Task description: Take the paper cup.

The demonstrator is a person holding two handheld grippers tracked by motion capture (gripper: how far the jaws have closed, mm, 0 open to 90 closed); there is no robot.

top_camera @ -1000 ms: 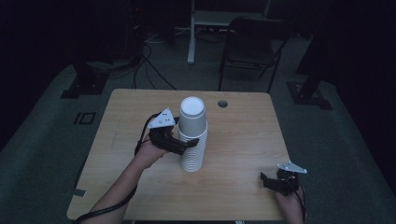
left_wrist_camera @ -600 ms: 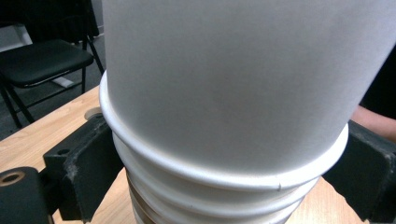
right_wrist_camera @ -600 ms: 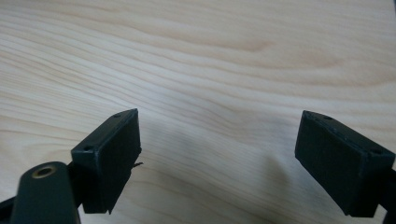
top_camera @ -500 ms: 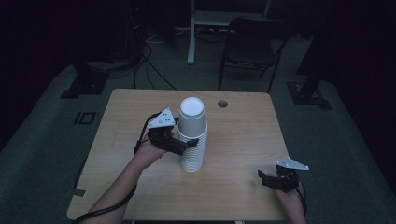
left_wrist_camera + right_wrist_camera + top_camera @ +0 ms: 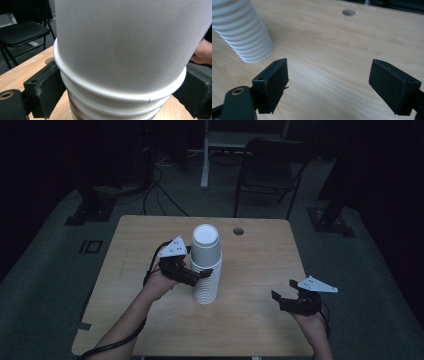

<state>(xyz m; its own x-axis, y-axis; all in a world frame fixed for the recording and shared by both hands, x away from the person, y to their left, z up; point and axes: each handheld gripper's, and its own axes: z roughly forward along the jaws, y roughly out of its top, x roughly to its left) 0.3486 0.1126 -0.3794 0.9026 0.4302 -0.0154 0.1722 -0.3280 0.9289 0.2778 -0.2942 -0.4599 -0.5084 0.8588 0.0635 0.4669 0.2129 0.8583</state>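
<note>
**Stack of cups gripped at tabletop centre**

Wooden tabletop (image 5: 125, 270). Upside-down white cup stack (image 5: 205, 265) upright at centre, top cup raised. Left gripper (image 5: 192, 276) jaws clamped around stack just under top cup's rim. Right gripper (image 5: 283, 300) near right edge, jaws wide apart, holding nothing.

High view: fixed overhead, facing 12 o'clock, whole surface (image 5: 150, 245) framed. Left gripper view: pressed up close to the cup stack (image 5: 120, 62). Right gripper view: low over the wood, stack (image 5: 244, 35) at 10 o'clock; all three share it.
</note>
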